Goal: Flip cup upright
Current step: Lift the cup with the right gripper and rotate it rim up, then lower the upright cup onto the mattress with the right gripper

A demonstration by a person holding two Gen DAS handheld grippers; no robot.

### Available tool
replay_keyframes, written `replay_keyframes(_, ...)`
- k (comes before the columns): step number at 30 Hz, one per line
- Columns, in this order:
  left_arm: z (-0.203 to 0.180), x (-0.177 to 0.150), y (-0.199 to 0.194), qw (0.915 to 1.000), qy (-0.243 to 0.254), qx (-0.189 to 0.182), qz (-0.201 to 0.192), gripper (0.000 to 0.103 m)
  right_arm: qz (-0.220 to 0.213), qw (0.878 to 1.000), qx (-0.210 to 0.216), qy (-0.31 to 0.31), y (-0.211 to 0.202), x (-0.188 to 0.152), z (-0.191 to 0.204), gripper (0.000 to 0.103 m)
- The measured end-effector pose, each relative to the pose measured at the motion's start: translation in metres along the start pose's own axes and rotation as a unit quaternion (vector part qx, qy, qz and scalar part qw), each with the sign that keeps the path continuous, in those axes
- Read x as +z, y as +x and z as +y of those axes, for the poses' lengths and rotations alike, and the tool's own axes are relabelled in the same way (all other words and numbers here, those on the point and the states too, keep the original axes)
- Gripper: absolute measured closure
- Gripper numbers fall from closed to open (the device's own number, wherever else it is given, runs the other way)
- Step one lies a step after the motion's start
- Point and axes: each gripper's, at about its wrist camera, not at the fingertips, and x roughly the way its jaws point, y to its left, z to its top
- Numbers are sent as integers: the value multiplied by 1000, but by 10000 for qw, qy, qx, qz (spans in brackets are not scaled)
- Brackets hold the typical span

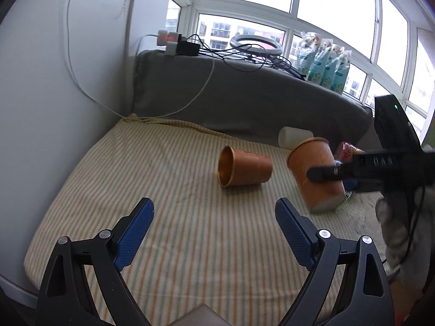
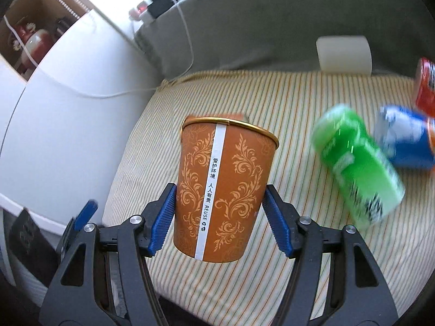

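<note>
A striped cushion (image 2: 272,97) lies against a grey backrest (image 1: 244,100), where a green can (image 2: 356,168), a blue can (image 2: 405,138) and a red can (image 2: 426,87) lie near a white roll (image 2: 344,54); a ring light (image 1: 255,44) and power strip (image 1: 174,42) sit by the window (image 1: 334,0).

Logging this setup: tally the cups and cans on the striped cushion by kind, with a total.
Brown paper cups: 2, one held in the right gripper (held cup), one lying on its side.
Cans: 3, green, blue, red.
White cup on its side: 1.
Total: 6
</note>
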Motion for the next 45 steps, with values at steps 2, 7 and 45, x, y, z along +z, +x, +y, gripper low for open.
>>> replay_keyframes(2,-4,1,-1,10000,30,-23,-14,12,62,10000,39,-29,0,-9,2,36)
replay_keyframes(7,-11,2,-2,9999,84,-108,10,12,376,9993,83,-41,9,-27,3,36)
replay_keyframes(45,-25,5,11,9968,-78,-657,450,12,-71,9883,-1223,-905,-45,-51,38,27)
